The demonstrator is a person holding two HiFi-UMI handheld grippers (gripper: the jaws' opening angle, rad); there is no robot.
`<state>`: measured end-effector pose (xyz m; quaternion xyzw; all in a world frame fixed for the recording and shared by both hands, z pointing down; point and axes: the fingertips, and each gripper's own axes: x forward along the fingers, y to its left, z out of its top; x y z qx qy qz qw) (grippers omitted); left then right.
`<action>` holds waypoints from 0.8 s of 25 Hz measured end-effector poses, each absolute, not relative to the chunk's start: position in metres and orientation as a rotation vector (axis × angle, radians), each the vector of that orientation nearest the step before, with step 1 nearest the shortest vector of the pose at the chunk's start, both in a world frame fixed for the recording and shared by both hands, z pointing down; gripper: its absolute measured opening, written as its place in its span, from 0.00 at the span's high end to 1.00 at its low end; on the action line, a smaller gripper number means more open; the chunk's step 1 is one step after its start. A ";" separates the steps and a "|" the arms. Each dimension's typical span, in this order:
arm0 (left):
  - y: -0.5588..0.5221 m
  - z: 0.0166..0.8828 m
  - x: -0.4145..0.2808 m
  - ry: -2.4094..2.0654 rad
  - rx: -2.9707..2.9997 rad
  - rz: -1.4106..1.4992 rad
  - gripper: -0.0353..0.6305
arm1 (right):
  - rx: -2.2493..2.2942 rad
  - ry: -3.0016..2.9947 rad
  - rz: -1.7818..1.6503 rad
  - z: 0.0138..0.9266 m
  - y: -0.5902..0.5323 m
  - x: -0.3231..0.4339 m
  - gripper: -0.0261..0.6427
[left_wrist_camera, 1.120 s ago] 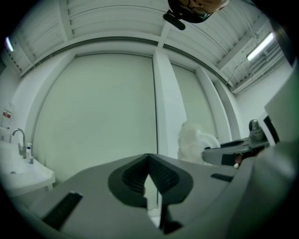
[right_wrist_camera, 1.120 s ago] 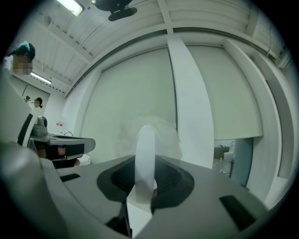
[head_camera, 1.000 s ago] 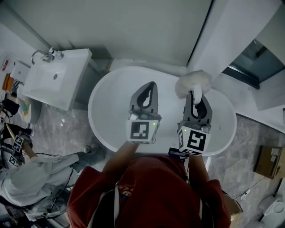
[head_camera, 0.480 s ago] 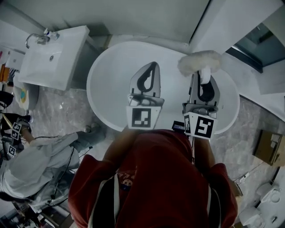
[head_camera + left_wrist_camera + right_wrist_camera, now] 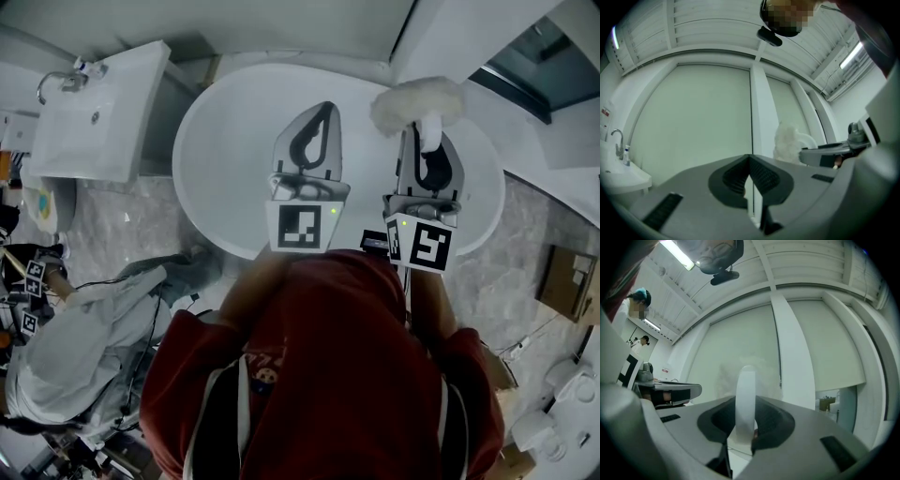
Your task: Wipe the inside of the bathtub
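Observation:
A white oval bathtub (image 5: 225,178) lies below me in the head view. My right gripper (image 5: 427,141) is shut on the white handle (image 5: 745,404) of a fluffy white duster (image 5: 418,101), whose head hangs over the tub's far right rim. In the right gripper view the duster head (image 5: 740,373) shows pale behind the handle. My left gripper (image 5: 322,114) is shut with nothing in it and is held over the middle of the tub. The left gripper view points at the wall, with the duster (image 5: 790,140) at its right.
A white washbasin (image 5: 89,117) with a tap stands left of the tub. A person in white (image 5: 75,347) crouches at the lower left on the marble floor. A cardboard box (image 5: 569,281) sits at the right edge. A pillar (image 5: 790,362) rises behind the tub.
Both grippers have risen and moved toward the tub's far side, the duster going with the right one. The head view has shifted, so tub and basin sit higher in frame.

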<state>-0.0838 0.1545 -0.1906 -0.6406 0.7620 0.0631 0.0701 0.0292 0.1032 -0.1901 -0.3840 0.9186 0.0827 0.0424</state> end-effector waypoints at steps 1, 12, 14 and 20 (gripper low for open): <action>0.155 -0.190 -0.082 2.295 -1.932 0.190 0.92 | -1.179 2.813 0.251 -0.190 0.103 0.030 0.82; 0.164 -0.194 -0.033 2.268 -1.940 0.167 0.92 | -1.188 2.826 0.263 -0.186 0.114 0.077 0.82; 0.165 -0.194 -0.015 2.260 -1.931 0.167 0.92 | -1.182 2.822 0.262 -0.184 0.115 0.096 0.82; 0.163 -0.195 -0.029 2.269 -1.916 0.171 0.92 | -1.177 2.821 0.263 -0.182 0.112 0.083 0.82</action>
